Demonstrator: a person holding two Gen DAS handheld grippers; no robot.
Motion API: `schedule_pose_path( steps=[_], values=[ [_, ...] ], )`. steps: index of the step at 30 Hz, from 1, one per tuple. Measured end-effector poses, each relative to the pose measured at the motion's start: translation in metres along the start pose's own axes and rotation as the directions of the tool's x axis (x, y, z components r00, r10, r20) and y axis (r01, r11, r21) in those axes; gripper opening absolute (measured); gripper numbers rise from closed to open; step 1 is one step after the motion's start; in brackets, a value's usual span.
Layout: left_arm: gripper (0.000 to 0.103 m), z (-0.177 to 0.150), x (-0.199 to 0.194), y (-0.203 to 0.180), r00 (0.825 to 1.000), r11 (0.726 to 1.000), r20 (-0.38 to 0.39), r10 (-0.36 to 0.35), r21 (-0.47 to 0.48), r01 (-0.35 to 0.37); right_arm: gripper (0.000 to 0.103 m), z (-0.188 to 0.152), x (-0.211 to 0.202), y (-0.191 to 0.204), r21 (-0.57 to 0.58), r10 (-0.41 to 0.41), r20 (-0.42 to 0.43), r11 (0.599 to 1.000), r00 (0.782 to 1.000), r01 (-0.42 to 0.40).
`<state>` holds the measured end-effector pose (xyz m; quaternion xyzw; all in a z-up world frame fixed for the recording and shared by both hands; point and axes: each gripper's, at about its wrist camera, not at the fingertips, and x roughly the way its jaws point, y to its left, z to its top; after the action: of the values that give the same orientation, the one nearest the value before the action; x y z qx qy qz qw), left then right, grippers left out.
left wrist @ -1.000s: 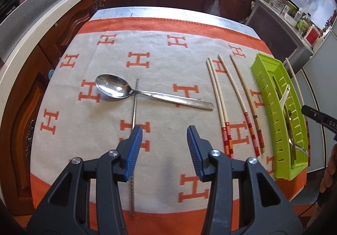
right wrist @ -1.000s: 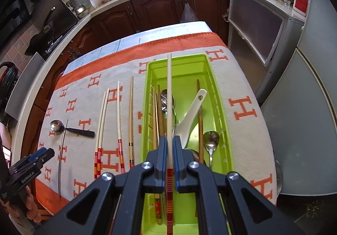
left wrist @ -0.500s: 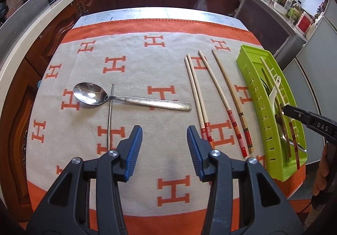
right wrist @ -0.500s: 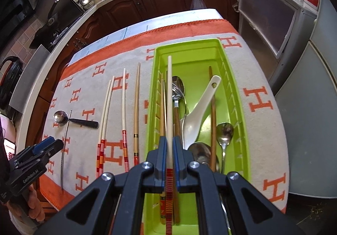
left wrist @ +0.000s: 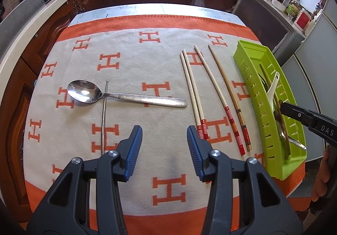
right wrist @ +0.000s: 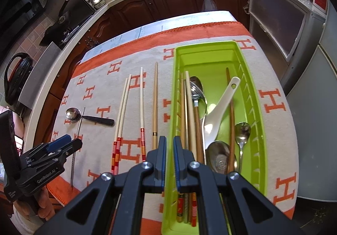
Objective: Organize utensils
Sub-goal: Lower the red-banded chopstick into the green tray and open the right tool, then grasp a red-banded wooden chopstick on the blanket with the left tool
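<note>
right claw (right wrist: 169, 150) is nearly pinched together with nothing in it over the near end of the green tray (right wrist: 256, 129), hiding the chopstick ends there, left claw (left wrist: 164, 148) hangs apart over the desk cloth (left wrist: 126, 55), metal spoon (left wrist: 118, 96) still out on the left.

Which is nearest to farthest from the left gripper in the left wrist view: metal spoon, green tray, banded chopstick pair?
From the left gripper:
1. Banded chopstick pair, by its right finger.
2. Metal spoon, ahead and left, lying crosswise.
3. Green tray, far right at the cloth's edge.
</note>
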<state>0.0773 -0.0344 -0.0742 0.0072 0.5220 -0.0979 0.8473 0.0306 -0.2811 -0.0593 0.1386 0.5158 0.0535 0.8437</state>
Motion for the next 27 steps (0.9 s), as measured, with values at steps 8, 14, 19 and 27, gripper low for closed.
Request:
schedule_pose_path(
  steps=[8,14,19,27],
  values=[
    [0.041,0.001,0.012,-0.004,0.999,0.999,-0.007,-0.036,-0.009,0.036,0.007,-0.004,0.005,0.015,0.001,0.055,-0.001,0.998,0.998,-0.055],
    [0.041,0.004,0.031,-0.01,0.994,0.993,-0.005,-0.108,-0.04,0.107,0.007,-0.008,0.009,0.028,-0.018,0.09,0.0,0.996,0.996,-0.09],
    [0.041,0.006,0.049,-0.019,0.995,0.996,-0.029,-0.09,-0.029,0.09,0.007,-0.013,0.012,0.03,-0.019,0.108,-0.003,0.994,0.994,-0.108],
    [0.041,0.004,0.068,-0.03,0.998,1.0,-0.049,-0.025,0.006,0.025,0.007,-0.016,0.014,0.026,-0.008,0.12,-0.003,0.993,0.993,-0.12]
  ],
)
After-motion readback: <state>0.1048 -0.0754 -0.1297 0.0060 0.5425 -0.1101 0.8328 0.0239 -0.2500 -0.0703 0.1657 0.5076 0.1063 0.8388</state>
